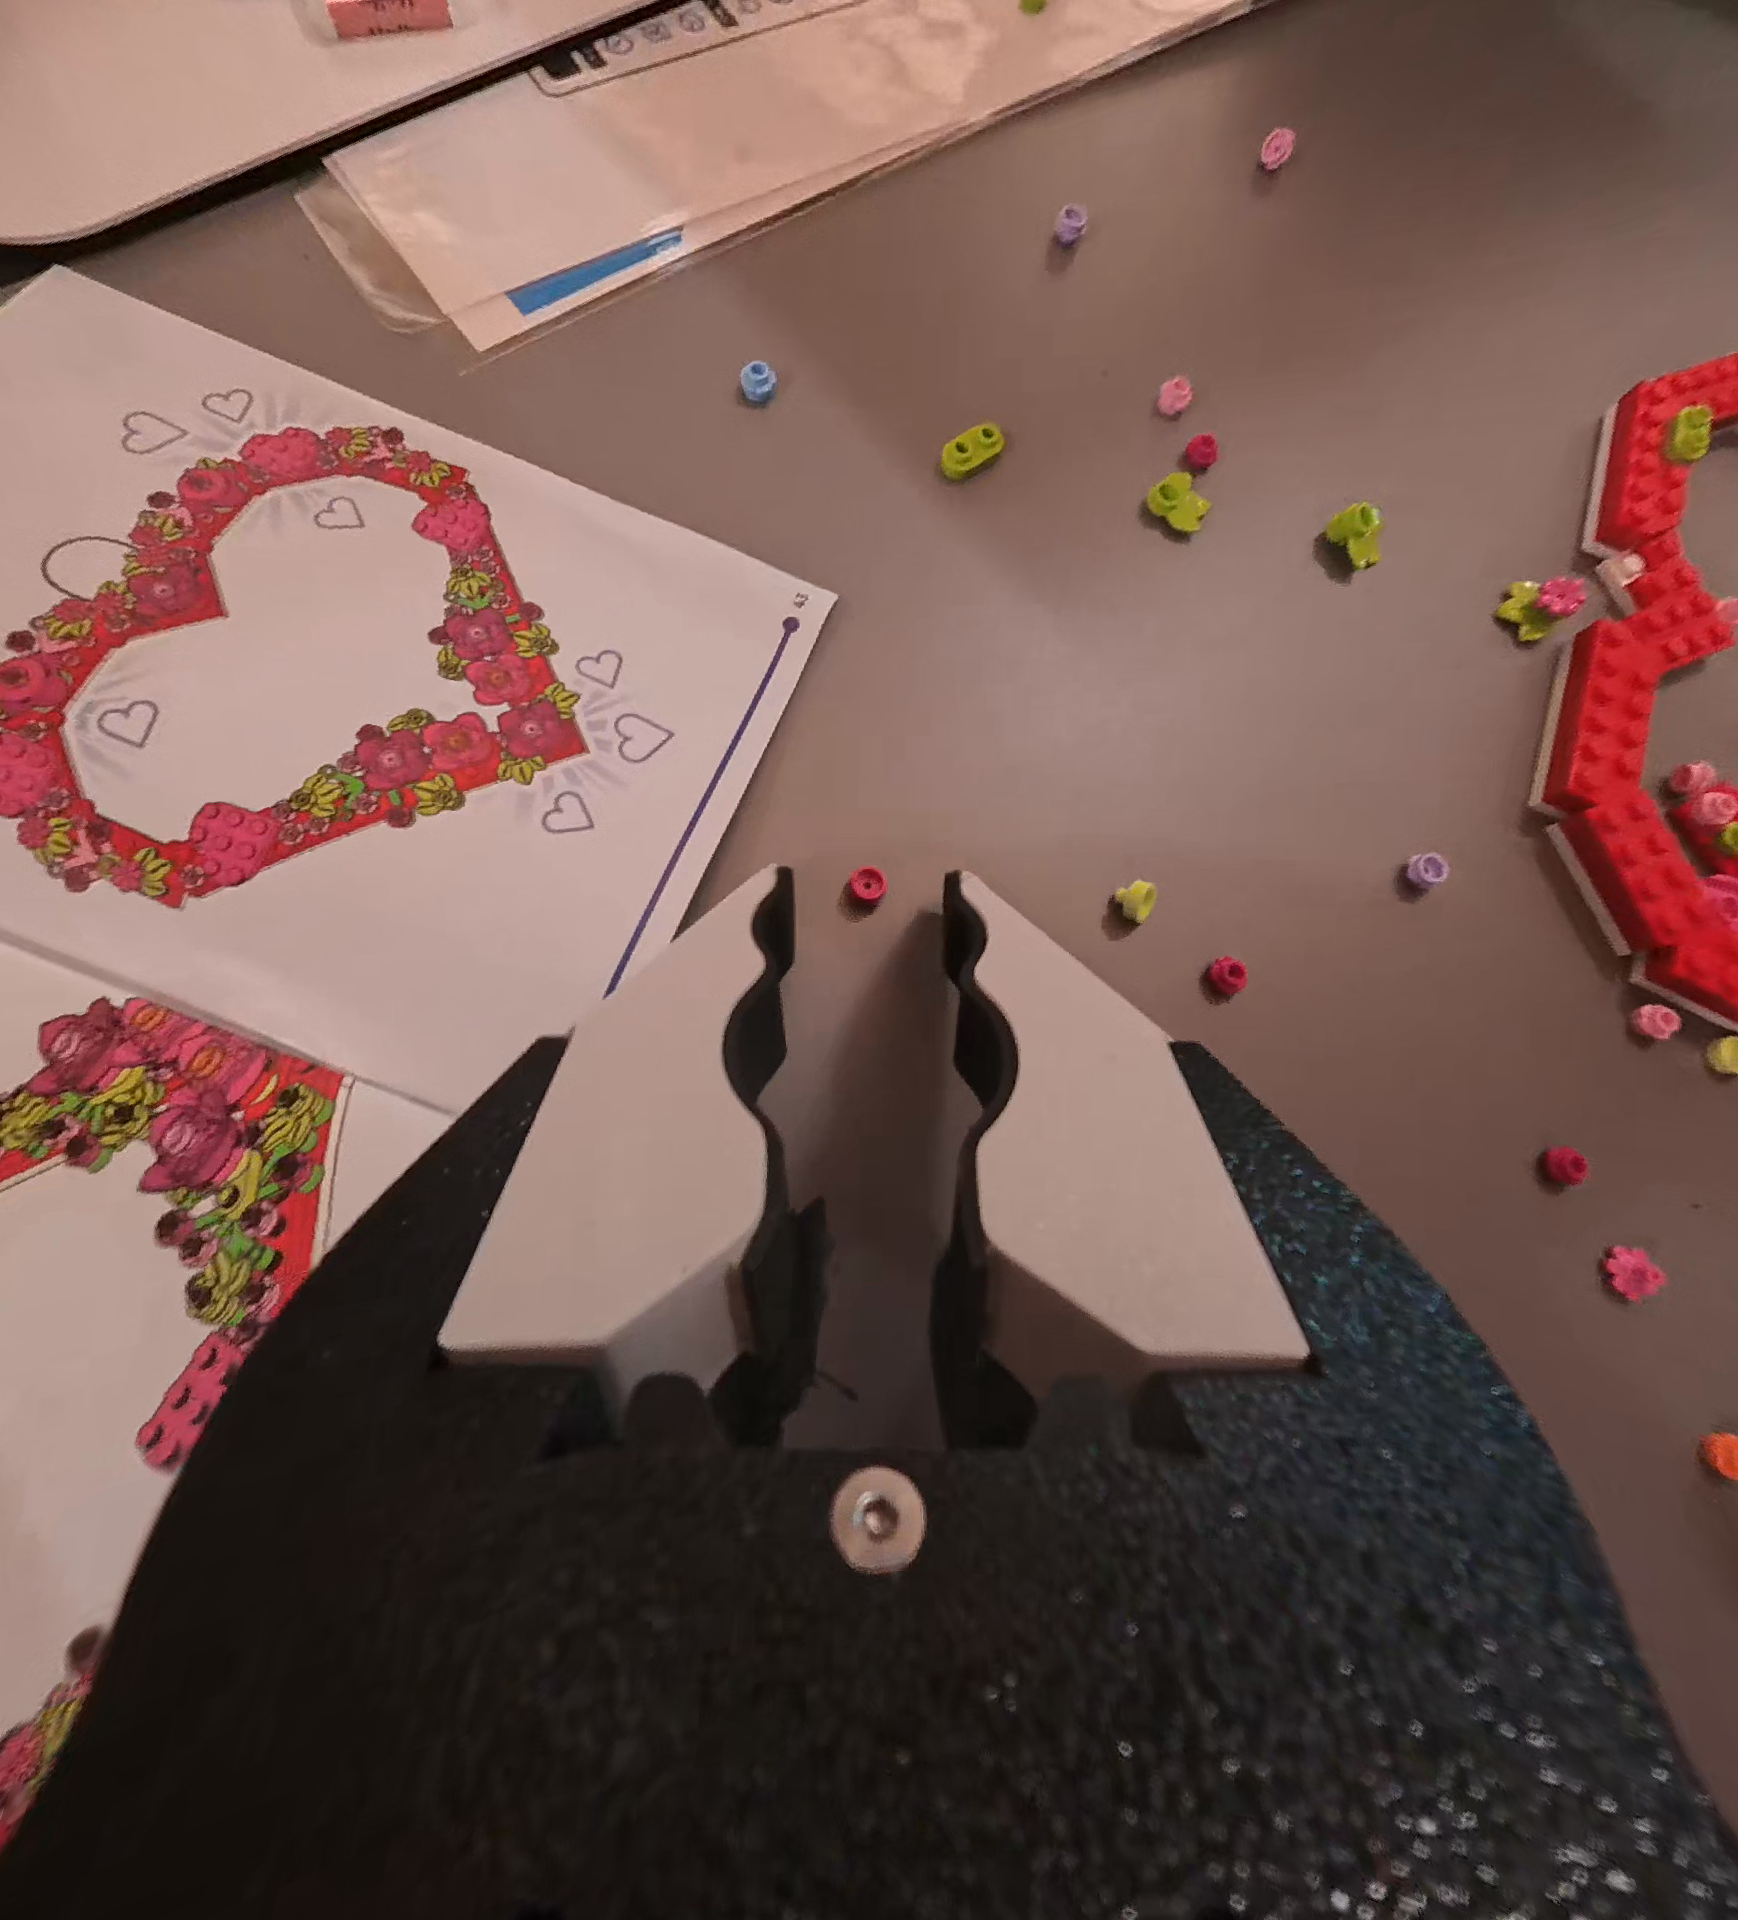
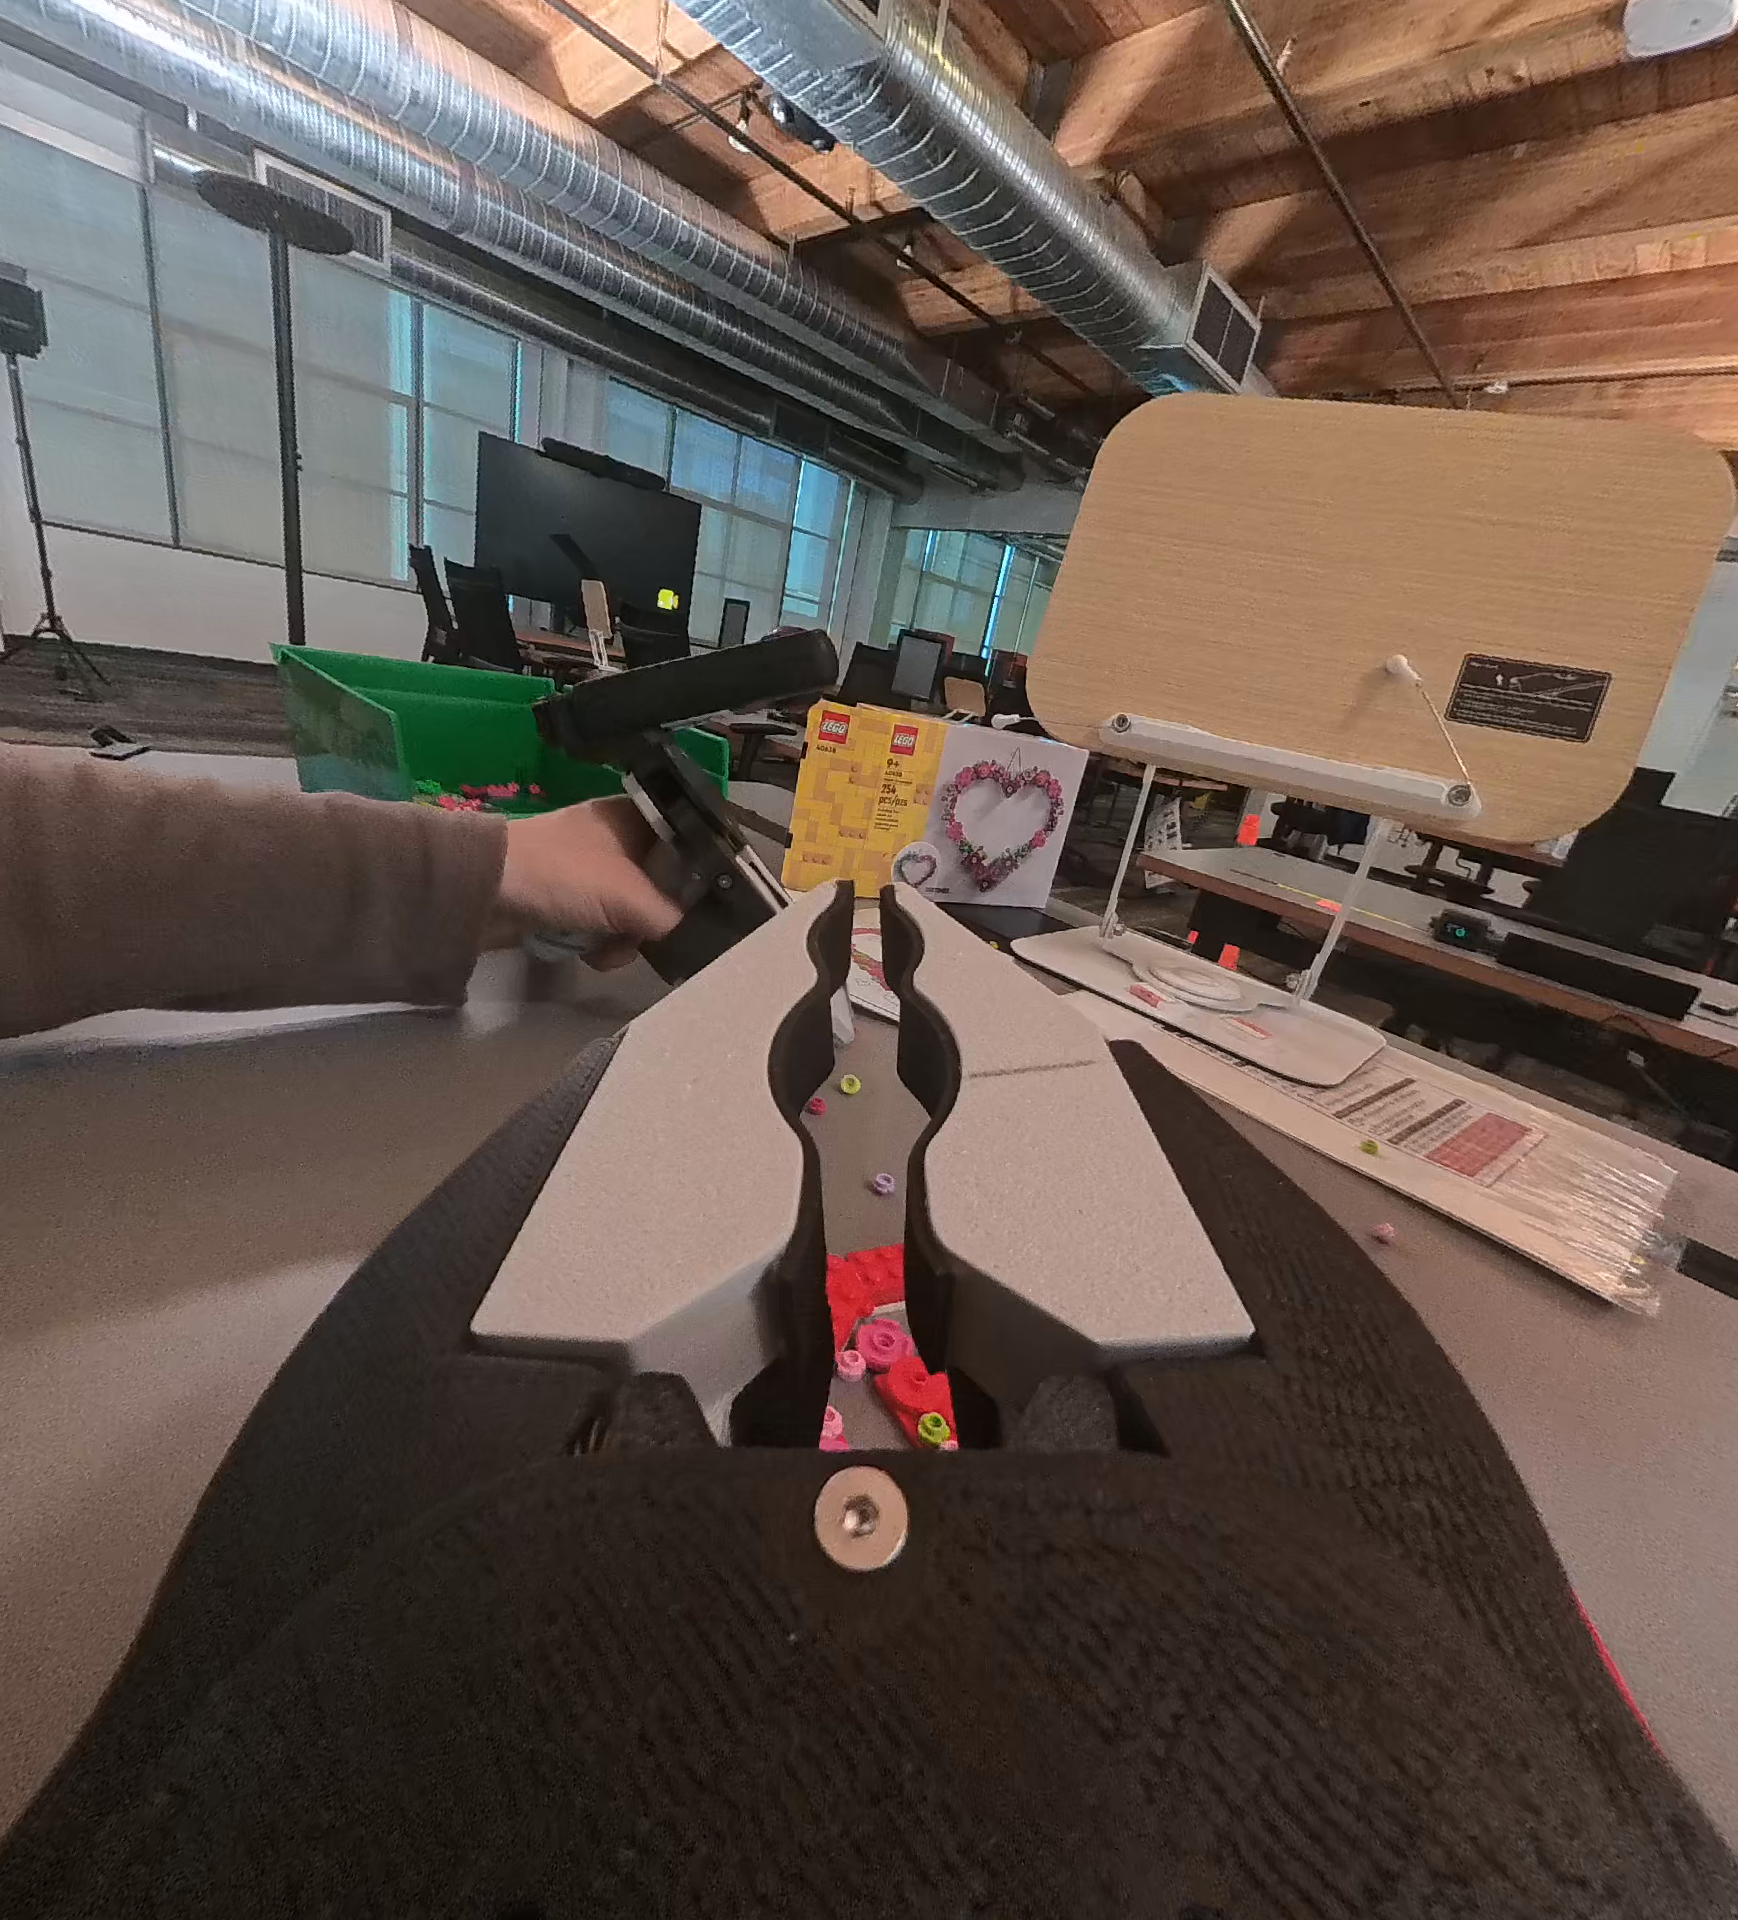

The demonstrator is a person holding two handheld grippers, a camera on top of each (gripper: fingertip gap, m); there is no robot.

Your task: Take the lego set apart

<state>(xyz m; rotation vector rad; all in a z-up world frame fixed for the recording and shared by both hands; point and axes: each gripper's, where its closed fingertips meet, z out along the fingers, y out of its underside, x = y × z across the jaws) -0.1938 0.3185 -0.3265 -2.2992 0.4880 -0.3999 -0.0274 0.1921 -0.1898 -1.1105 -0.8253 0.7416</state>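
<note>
The red lego heart frame [image 1: 1654, 727] lies on the grey table at the right of the left wrist view, with a few pink and lime pieces still on it. Small loose studs and flowers lie scattered around it. My left gripper [image 1: 867, 925] is open and empty, low over the table, with a dark pink stud [image 1: 866, 888] lying between its tips. My right gripper [image 2: 870, 899] is nearly closed and holds nothing, above the heart frame [image 2: 865, 1273], which shows through the gap between its fingers. A hand [image 2: 574, 883] holds the left gripper's body [image 2: 688, 831].
An open instruction booklet [image 1: 325, 675] lies left of the left gripper. Plastic bags with paper [image 1: 688, 177] and a wooden book stand [image 2: 1364, 623] are at the back. The lego box [image 2: 938, 821] and a green bin [image 2: 408, 727] stand beyond.
</note>
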